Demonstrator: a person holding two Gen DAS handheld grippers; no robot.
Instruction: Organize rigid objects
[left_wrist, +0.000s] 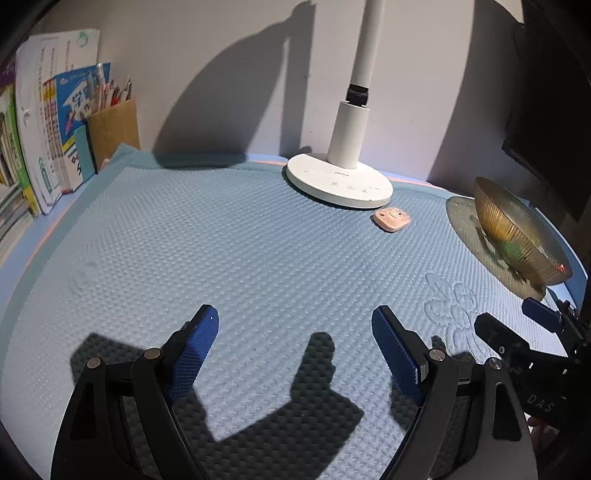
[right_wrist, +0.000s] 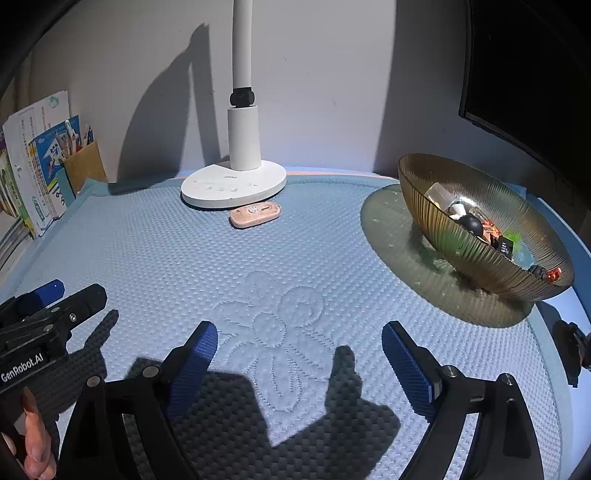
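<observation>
Both hand-held grippers, left (left_wrist: 295, 354) and right (right_wrist: 299, 365), hang open and empty. The flat pink gadget (right_wrist: 255, 215), touching the lamp base (right_wrist: 233, 186) near the bench's back edge, could slip from the pads.

We see the lamp base (right_wrist: 233, 184) at back centre of the tabletop mat (right_wrist: 184, 258), small tag (right_wrist: 255, 214) just in front, touching? can't tell. Bowl (right_wrist: 480, 254) w/ small items at right; books (right_wrist: 33, 173) and pen holder (right_wrist: 85, 166) at back left.

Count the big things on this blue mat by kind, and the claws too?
Lamp: 1
Bowl: 1
Pink gadget: 1
Left claw: 1, open
Right claw: 1, open
Total: 5
</observation>
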